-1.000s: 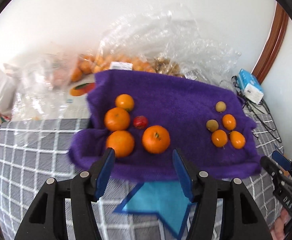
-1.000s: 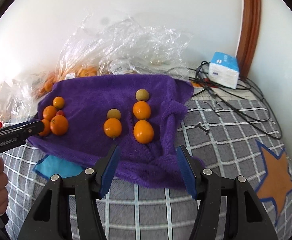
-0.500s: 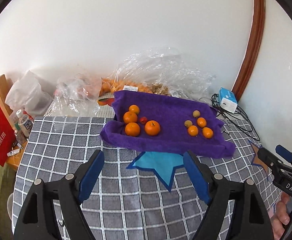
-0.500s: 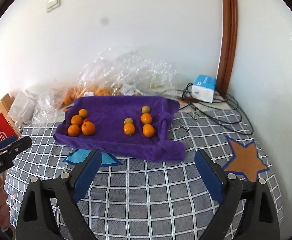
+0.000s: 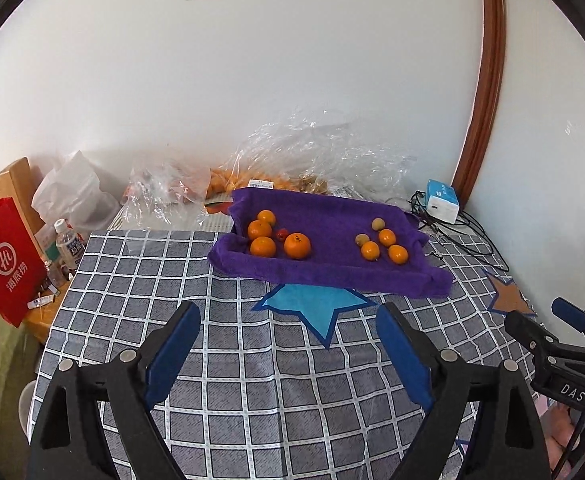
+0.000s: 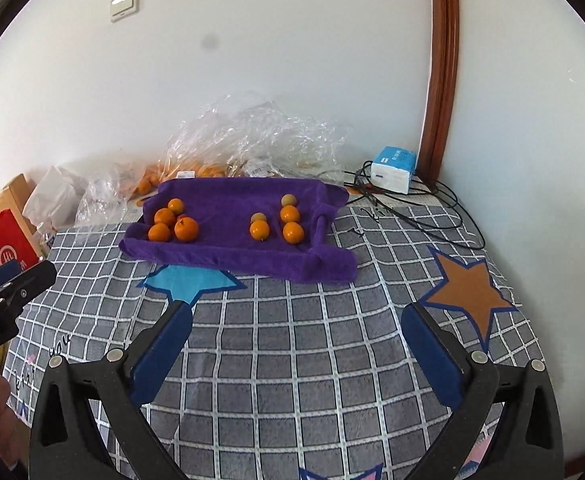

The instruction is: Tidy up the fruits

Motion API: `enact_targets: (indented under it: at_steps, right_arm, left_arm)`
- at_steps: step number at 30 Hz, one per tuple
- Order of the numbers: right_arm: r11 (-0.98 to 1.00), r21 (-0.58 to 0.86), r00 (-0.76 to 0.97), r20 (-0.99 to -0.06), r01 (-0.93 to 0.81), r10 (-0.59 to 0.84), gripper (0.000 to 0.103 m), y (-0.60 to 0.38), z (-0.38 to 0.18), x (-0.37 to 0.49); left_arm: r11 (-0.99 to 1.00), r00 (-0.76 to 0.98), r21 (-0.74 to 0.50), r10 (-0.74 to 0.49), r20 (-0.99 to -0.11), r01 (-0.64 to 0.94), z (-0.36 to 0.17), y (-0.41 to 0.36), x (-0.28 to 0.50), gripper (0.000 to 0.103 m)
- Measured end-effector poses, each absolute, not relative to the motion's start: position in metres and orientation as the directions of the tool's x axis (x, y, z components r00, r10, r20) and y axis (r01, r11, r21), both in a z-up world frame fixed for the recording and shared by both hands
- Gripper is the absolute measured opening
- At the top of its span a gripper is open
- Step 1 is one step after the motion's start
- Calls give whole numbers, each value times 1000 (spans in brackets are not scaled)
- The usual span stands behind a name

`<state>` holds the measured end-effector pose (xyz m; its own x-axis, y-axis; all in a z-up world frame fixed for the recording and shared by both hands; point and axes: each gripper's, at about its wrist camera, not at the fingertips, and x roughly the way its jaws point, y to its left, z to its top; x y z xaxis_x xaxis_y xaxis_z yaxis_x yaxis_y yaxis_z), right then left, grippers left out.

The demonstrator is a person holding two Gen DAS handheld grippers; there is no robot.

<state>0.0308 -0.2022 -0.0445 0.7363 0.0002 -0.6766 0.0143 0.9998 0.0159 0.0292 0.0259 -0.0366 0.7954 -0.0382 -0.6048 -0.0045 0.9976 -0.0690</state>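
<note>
Table [image 5: 252, 360]: checked cloth, bare in front of both grippers.
Towel [image 5: 324, 220]: purple, at the far side of the table, holding all the loose fruit.
Bags [image 5: 324, 152]: clear plastic behind the towel, more fruit inside.
Left gripper [image 5: 288, 344]: wide open, empty, well back from the towel.
Right gripper [image 6: 296, 340]: wide open, empty, also well back.
Oranges [image 5: 276, 240]: four clustered at the towel's left, a small red fruit [image 5: 281, 234] among them.
Small fruit [image 5: 380, 240]: three orange and two pale, grouped at the right.
Progress: two sorted groups suggest the task is nearly done; perhaps only the red fruit remains.
</note>
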Motion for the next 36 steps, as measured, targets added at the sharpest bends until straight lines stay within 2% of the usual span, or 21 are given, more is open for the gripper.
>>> enact_targets:
  at_steps: [36]
  right_arm:
    - [997,32,755,-655,75,-36,103,-220,-37,0]
  left_arm:
    - [998,810,-54,-40,-585,10,-33,10,7,89]
